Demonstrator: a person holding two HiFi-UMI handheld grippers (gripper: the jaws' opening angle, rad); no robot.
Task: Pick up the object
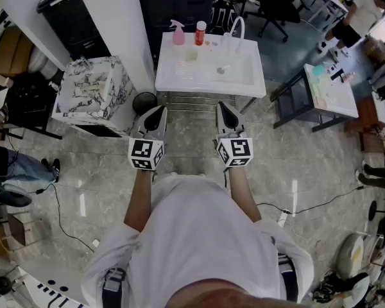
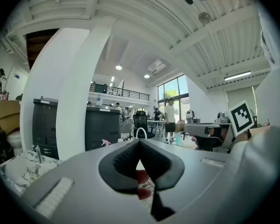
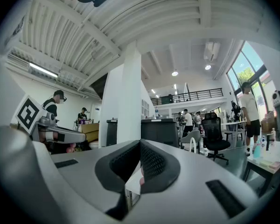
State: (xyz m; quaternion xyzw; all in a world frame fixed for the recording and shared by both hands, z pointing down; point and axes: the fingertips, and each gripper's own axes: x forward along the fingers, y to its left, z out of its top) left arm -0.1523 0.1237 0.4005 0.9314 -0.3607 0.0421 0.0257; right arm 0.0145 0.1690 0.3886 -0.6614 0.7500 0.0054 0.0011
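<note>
A white sink table (image 1: 173,76) stands ahead of me, beyond both grippers. On it are a pink spray bottle (image 1: 178,33), a red bottle (image 1: 200,33), a curved white faucet (image 1: 236,27), a pale sponge (image 1: 191,54) and a small object in the basin (image 1: 221,70). My left gripper (image 1: 159,110) and right gripper (image 1: 222,106) are held side by side over the floor, short of the table's front edge. Both point at the table and are shut on nothing. The left gripper's (image 2: 140,143) jaw tips meet, as do the right gripper's (image 3: 140,143).
A marble-patterned box (image 1: 93,88) and a black round bin (image 1: 144,101) sit left of the table, beside a white pillar (image 1: 115,18). A dark stool (image 1: 294,98) and a white desk (image 1: 337,92) stand to the right. Cables lie on the floor. Other people are around the room.
</note>
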